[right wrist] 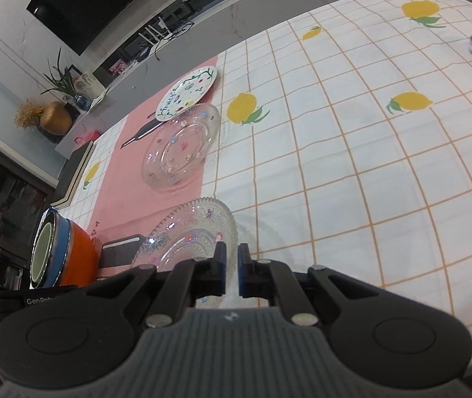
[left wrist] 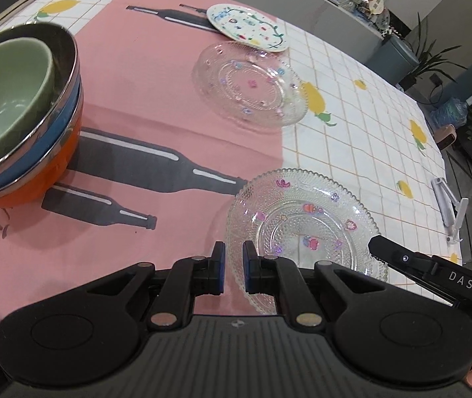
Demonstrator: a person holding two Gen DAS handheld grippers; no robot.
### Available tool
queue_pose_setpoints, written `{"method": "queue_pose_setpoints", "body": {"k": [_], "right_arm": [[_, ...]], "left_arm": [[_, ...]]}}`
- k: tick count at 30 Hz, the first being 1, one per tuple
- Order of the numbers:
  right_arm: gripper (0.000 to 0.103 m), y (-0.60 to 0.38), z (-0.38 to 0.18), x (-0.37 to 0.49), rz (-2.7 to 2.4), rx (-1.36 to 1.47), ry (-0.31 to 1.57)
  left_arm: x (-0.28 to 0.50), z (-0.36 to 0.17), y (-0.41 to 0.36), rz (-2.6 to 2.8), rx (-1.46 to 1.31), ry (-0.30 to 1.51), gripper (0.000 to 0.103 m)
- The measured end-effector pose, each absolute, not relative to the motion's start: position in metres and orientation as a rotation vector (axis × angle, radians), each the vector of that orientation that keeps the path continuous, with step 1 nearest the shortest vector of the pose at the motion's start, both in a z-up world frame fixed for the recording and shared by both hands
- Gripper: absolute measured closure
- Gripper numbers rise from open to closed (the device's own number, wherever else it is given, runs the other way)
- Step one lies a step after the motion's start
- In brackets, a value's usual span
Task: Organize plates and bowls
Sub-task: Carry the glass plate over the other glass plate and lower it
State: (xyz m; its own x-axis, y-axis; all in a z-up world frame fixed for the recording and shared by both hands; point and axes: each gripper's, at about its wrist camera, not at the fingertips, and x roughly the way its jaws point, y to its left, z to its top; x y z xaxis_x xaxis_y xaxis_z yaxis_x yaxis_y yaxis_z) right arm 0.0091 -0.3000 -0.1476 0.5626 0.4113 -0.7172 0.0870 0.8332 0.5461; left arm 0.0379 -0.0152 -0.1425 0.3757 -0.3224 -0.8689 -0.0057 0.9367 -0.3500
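The left gripper [left wrist: 233,267] is hanging low over the table with its fingers nearly closed. The near rim of a clear glass plate [left wrist: 305,229] is showing in the narrow gap between them; I cannot tell whether the pads are pinching it. That plate is lying flat on the tablecloth [left wrist: 352,106], stretching ahead and to the right of the fingers. Further ahead a second glass plate [left wrist: 247,84] is sitting, and beyond it, touching or overlapping its far edge, a white painted plate [left wrist: 247,26]. Off to the left of the fingers a stack of bowls [left wrist: 23,112] is standing, a green one nested inside blue and orange ones.

The right gripper [right wrist: 231,267] is reaching in at the same near plate [right wrist: 191,232] from its right side, fingers closed with only a slit between them and nothing clearly between the pads. From there, the plate is lying just ahead and to the left.
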Motion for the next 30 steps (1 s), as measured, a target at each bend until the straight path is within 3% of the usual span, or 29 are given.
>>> {"method": "queue_pose_setpoints", "body": {"k": [30], "right_arm": [[0.096, -0.281, -0.175, 0.031, 0.161, 0.424, 0.979]], "left_arm": [[0.047, -0.164, -0.017, -0.207, -0.319, 1.189, 0.091]]}}
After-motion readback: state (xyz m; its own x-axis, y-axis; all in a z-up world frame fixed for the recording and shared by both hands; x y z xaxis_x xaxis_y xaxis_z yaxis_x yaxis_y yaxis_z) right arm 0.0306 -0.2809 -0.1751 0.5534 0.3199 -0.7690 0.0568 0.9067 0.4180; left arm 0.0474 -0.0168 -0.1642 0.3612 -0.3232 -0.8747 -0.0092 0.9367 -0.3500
